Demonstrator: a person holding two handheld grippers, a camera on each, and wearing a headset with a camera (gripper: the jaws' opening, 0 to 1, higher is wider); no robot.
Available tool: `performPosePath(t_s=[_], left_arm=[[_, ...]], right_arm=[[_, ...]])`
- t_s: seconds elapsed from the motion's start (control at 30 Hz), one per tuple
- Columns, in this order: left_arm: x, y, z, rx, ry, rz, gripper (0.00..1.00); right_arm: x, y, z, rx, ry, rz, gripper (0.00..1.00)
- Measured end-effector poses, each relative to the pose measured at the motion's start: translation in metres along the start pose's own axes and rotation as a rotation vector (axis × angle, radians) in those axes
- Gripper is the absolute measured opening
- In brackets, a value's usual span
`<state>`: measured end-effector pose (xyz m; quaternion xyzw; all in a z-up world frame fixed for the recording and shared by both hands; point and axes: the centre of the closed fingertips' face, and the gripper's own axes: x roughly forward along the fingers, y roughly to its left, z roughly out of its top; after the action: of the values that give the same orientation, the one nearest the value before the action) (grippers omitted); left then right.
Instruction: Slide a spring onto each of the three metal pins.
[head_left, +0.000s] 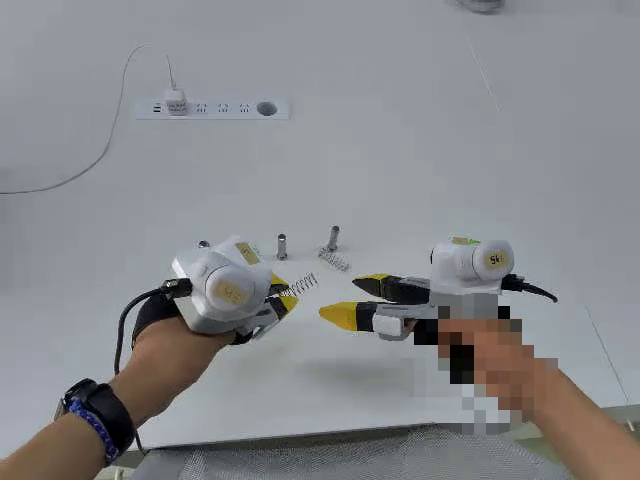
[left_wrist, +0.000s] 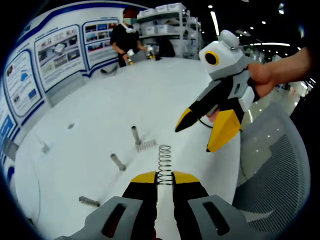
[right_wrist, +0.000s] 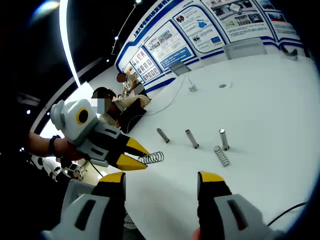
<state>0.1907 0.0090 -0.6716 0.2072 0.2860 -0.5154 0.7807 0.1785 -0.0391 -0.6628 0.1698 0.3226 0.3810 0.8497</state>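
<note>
Grippers sit closest, above the near edge of the white workbench (head_left: 420, 150). The left gripper (head_left: 283, 300) has its yellow-tipped jaws pressed together on one end of a coil spring (head_left: 305, 285); the coil projects straight forward from the tips, clear of the surface. The right gripper (head_left: 342, 298) faces it from just beside, jaws spread and holding nothing. Each gripper body carries a round yellow sticker; its characters are too small to read. A dark watch (head_left: 95, 410) with a blue strap sits on the left wrist.

Beyond the tips, three metal pins stand upright in a row. The left pin (right_wrist: 162, 135) carries a fitted spring along its shaft. The middle pin (head_left: 282, 245) is bare. The right pin (head_left: 333, 237) is bare as well, with a loose spring (head_left: 338, 261) lying on the surface against its base.

Farther back lies a white power strip (head_left: 212, 108) with a white charger (head_left: 175, 100) plugged in and a cable trailing left. Wall posters (right_wrist: 200, 25) in the right gripper view bear text that is illegible.
</note>
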Motion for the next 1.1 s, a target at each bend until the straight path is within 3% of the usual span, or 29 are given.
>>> performPosePath(t_s=[0.17, 0.5, 0.83, 1.1], left_arm=[[-0.004, -0.004, 0.004, 0.02, -0.006, -0.013, 0.1], [-0.014, -0.008, 0.016, 0.047, -0.032, -0.03, 0.1], [-0.017, -0.011, 0.018, 0.066, -0.038, -0.046, 0.1], [-0.02, -0.02, 0.019, 0.081, -0.04, -0.066, 0.1]], right_arm=[[0.0, 0.006, 0.004, 0.011, -0.003, 0.032, 0.51], [0.005, 0.016, 0.01, 0.027, 0.004, 0.071, 0.45], [0.008, 0.023, 0.015, 0.032, 0.007, 0.1, 0.38], [0.012, 0.031, 0.013, 0.047, 0.005, 0.135, 0.29]])
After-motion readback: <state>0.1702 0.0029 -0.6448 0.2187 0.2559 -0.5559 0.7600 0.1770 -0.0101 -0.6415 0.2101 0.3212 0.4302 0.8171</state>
